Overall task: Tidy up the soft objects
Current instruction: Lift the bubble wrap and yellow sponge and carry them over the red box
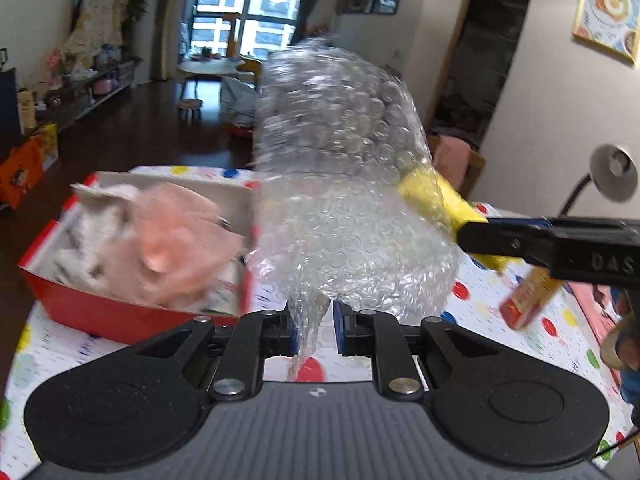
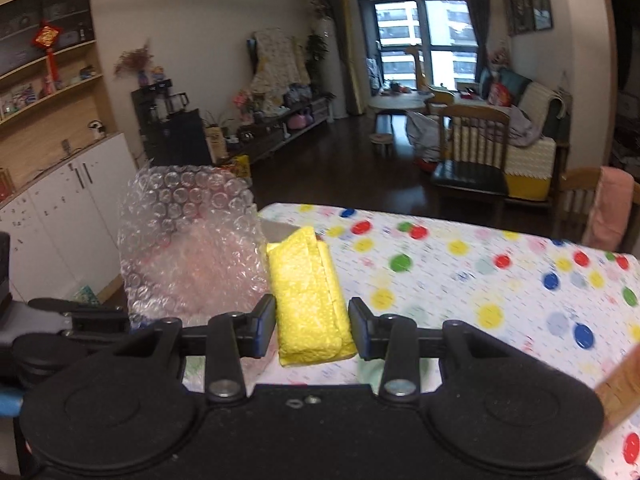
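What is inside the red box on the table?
In the red box lie a pink mesh-like fabric on top and white, fluffy material beside it. What is under them, and the box's right end behind the bubble wrap, is covered.

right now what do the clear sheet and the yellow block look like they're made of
Clear sheet: thin glossy plastic bubble wrap, judging by its rows of round air cells and crumpled shine. Yellow block: probably a soft sponge or folded foam cloth, matte with a fine pitted texture; which one, the views leave open.
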